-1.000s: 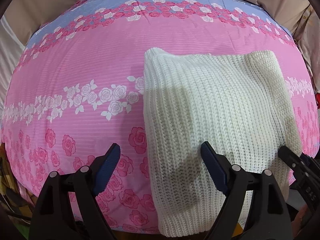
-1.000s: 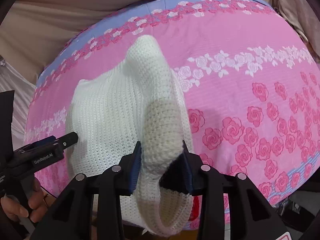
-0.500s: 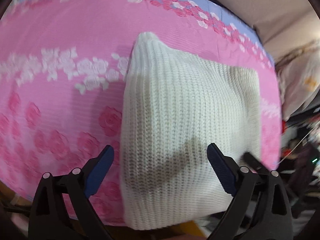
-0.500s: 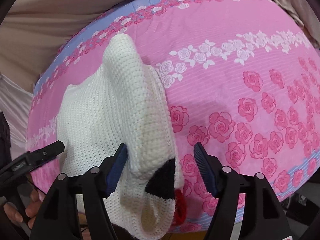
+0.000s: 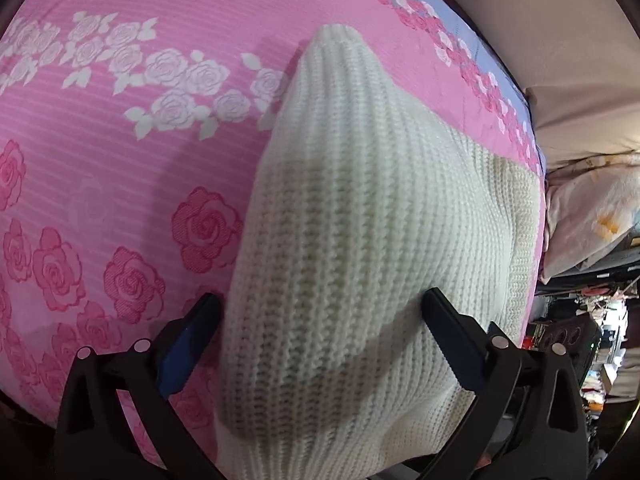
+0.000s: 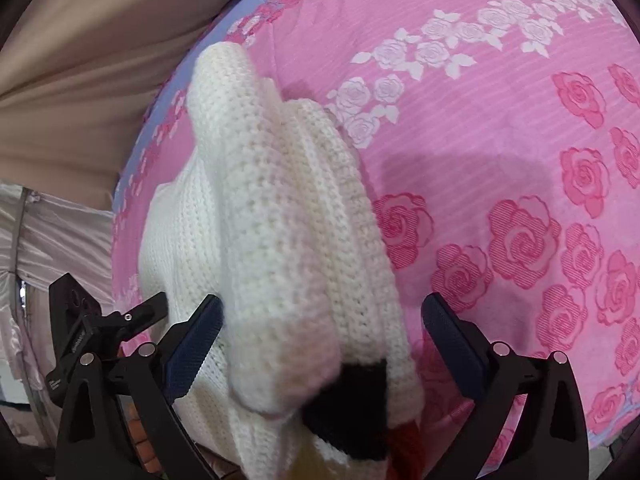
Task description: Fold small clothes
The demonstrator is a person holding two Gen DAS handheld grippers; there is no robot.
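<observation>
A cream knitted sweater (image 5: pixel 360 240) lies folded on the pink rose-print bed sheet (image 5: pixel 100 160). My left gripper (image 5: pixel 320 336) is open, its fingers either side of the sweater's near left edge, close above it. In the right wrist view the sweater (image 6: pixel 280 220) shows stacked folded layers, with a black and red patch at its near end. My right gripper (image 6: pixel 320 336) is open around that near right edge. The left gripper's tip (image 6: pixel 148 312) shows at the lower left of the right wrist view.
The sheet (image 6: pixel 500 160) stretches right of the sweater. A beige fabric surface (image 6: pixel 80 80) lies beyond the far edge. Clutter and a pale bundle (image 5: pixel 584 216) sit off the bed's right side in the left wrist view.
My right gripper opened and let go of the sweater's folded edge. Both grippers moved in closer and lower around the sweater's near end.
</observation>
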